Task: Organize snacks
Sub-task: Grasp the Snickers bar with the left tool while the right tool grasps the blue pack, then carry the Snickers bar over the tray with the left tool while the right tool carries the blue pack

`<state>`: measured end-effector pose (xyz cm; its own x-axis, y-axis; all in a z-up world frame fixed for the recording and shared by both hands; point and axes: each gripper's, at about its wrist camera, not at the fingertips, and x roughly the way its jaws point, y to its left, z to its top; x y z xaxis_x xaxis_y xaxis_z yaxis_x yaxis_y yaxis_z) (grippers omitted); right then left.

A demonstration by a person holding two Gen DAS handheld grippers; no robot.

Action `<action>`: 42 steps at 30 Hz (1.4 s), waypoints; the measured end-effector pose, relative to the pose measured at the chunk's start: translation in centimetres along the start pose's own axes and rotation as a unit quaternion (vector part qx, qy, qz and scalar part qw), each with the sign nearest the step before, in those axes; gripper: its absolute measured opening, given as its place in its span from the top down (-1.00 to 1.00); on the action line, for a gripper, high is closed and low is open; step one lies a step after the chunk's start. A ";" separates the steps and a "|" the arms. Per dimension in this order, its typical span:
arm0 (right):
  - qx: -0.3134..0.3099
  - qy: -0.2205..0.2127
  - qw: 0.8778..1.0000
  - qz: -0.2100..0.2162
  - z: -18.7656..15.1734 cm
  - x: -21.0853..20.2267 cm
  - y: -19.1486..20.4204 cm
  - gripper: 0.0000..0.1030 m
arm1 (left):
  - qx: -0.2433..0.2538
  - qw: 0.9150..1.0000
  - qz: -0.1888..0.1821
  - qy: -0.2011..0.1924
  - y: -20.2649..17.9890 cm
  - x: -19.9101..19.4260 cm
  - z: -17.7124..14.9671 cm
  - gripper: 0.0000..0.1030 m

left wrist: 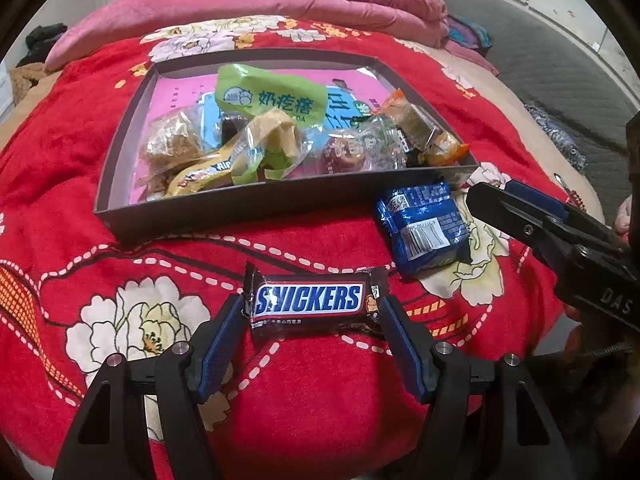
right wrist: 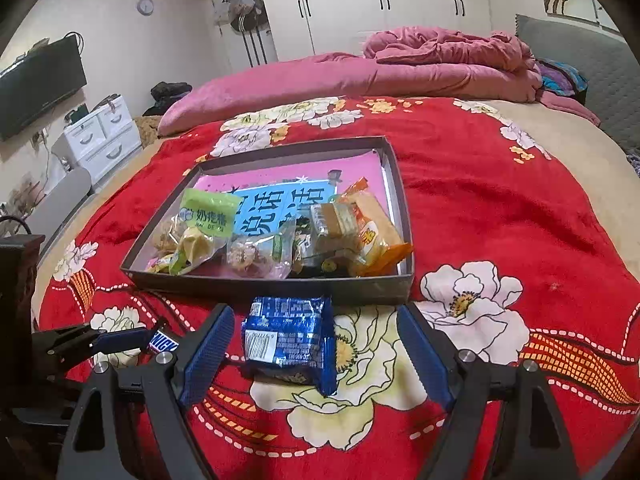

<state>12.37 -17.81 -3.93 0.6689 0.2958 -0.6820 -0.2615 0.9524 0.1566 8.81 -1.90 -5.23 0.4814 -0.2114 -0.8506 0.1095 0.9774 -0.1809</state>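
Low in the left wrist frame, the left gripper (left wrist: pixel 312 312) spreads its fingers wide around the chocolate bar (left wrist: pixel 310 300), while the right gripper (right wrist: pixel 316 336), equally wide, straddles the blue packet (right wrist: pixel 288 344) below the tray (right wrist: pixel 256 284) on the bed (right wrist: pixel 500 208).

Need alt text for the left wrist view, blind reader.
The open left hand-held gripper straddles a brown Snickers bar lying on a red floral blanket, pads not touching it. Behind sits a shallow dark cardboard tray of wrapped snacks, with a blue foil snack packet and the right hand-held gripper to its right.
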 end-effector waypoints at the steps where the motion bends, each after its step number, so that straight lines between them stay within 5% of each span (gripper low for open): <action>1: -0.001 0.002 1.000 0.000 0.0 0.1 0.0 -0.61 | 0.001 1.000 0.002 0.002 -0.1 0.2 0.0 -0.38; 11: -0.005 0.054 0.999 0.002 -0.7 2.8 0.6 -0.61 | 0.014 1.000 0.022 0.011 -0.7 1.4 -0.2 -0.39; 20: 0.018 0.085 0.996 0.018 -0.8 5.1 0.2 -0.61 | -0.013 1.000 0.001 0.014 0.6 1.7 -0.1 -0.38; 27: -0.042 0.098 0.994 -0.012 -1.1 6.7 1.9 -0.62 | -0.007 1.000 0.018 0.012 0.7 1.9 -0.2 -0.36; 42: -0.051 0.094 0.994 -0.003 -1.1 6.6 2.1 -0.18 | -0.005 1.000 0.028 0.009 0.6 2.0 0.0 -0.36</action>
<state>15.43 -13.93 -8.86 0.5312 0.2618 -0.8058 -0.3328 0.9391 0.0857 9.89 -1.79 -7.04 0.4704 -0.1569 -0.8684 0.0750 0.9876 -0.1379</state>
